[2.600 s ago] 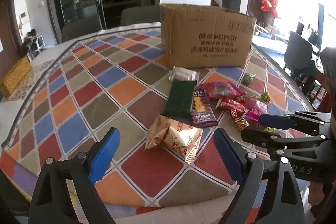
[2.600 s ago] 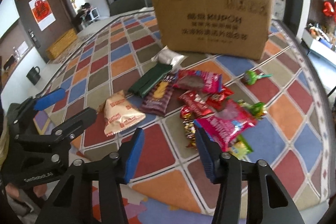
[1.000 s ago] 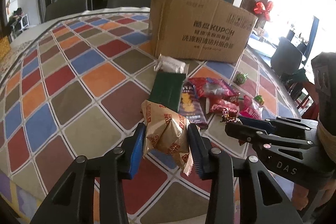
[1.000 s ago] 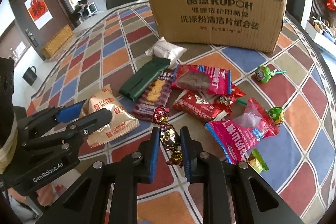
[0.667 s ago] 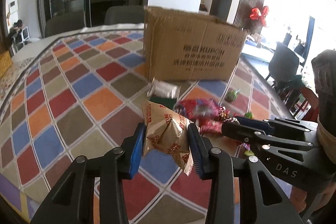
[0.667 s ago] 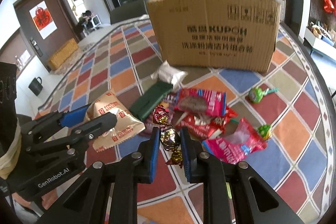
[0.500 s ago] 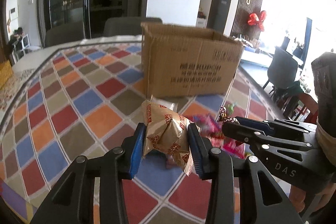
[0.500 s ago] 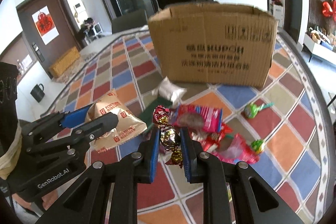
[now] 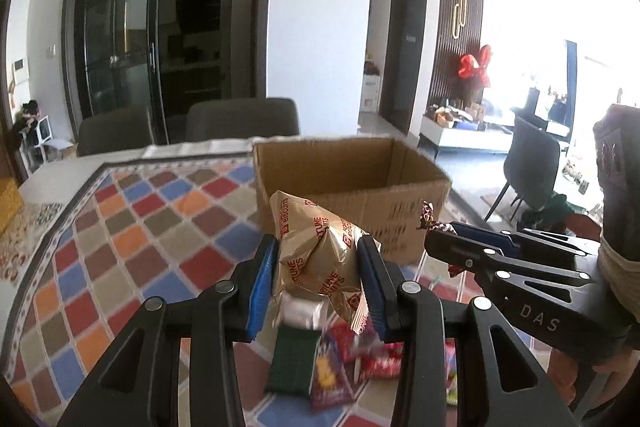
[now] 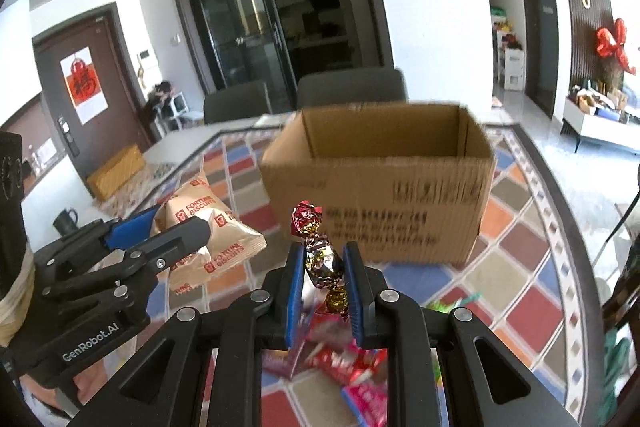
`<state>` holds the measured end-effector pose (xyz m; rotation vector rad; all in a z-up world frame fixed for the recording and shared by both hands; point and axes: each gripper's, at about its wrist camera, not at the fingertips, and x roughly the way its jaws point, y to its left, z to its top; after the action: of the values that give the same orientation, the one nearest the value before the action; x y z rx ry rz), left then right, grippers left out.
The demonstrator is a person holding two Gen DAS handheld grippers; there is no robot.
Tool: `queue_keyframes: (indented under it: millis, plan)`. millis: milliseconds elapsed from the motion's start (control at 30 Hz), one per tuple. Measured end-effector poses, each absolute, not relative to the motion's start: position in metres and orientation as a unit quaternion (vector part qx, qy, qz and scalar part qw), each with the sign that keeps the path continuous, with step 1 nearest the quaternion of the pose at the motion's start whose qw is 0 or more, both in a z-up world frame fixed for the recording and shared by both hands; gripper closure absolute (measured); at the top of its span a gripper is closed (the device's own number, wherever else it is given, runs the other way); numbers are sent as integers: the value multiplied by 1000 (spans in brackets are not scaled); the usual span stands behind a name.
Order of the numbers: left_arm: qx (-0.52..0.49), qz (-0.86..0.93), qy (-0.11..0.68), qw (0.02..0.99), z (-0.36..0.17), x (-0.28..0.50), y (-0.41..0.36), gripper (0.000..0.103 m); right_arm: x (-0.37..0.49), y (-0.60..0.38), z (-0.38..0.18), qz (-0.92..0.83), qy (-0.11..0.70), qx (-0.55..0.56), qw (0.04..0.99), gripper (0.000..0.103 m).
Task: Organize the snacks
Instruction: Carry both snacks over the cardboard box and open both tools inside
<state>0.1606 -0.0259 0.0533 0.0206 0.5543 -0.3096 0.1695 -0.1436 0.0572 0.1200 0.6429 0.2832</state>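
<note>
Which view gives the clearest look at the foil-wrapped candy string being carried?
The right wrist view: the candy string sits centred between the right claw pads, wrappers distinct. The left wrist view shows only its twisted end poking past the right claw's tip; the rest is hidden.

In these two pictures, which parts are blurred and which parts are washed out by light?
Left wrist view: the window side at right is overexposed to white; the snacks on the table are motion-blurred, while the biscuit bag in the left gripper is sharp. Right wrist view: the cardboard box print and the snacks below are smeared; the foil candies in the right gripper stay sharp.
</note>
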Motion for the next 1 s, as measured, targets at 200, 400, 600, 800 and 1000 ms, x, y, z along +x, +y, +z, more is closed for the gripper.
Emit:
queue_keyframes:
  millis: [200, 400, 600, 800, 1000]
  plan:
    - [-11, -174, 279, 944, 76, 194, -30, 63, 190, -152, 85, 124, 288, 55, 948, 82]
    - [-14, -182, 286, 941, 89, 225, -35, 63, 212, -156, 108, 109, 264, 43, 957, 82]
    - [-14, -183, 305, 935, 94, 263, -41, 63, 242, -157, 120, 103, 270, 46, 956, 82]
    - [-28, -192, 348, 917, 83, 304, -45, 63, 281, -162, 116, 99, 306, 52, 945, 82]
    - [-17, -186, 379, 906, 71, 331, -53, 60, 307, -166, 102, 90, 341, 56, 934, 82]
